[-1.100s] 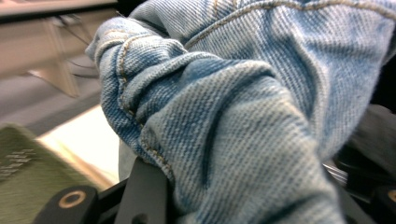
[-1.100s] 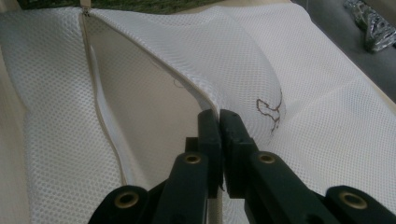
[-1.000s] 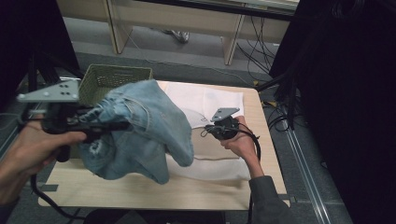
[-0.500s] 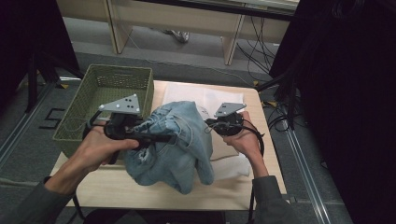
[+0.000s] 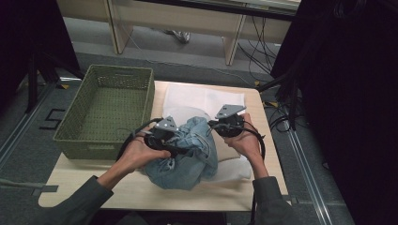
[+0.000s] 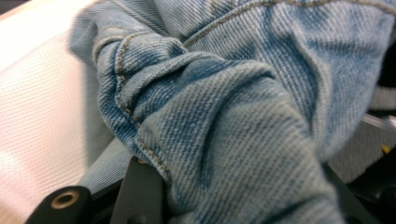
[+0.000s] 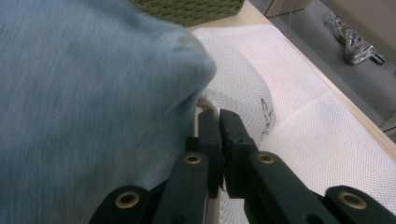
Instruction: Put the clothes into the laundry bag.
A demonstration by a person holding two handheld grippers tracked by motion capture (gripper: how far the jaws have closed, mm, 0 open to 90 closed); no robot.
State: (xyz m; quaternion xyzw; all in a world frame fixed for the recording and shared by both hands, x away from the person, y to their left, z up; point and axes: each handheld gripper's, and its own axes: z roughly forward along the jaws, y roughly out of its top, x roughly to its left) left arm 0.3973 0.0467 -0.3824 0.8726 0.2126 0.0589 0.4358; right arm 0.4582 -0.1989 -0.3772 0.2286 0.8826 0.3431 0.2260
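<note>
High view, left to right. We list a green woven basket (image 5: pixel 104 110), rectangular, open-weave and nothing in it, at the surface's (image 5: pixel 141 190) left edge. Next, the left claw (image 5: pixel 180 149), its jaws bunched full of denim; they have just been opening a little, cloth between them. Then the denim garment (image 5: pixel 187 157): blue, heavy twill, tan stitching, crumpled in a mound at the surface's middle, atop white mesh cloth (image 5: pixel 202 101), fine-netted and flat. Last, the right claw (image 5: pixel 212 125), pinched shut on the garment's edge. We judge folding barely begun; flattening, folding and perhaps basketing remain.
</note>
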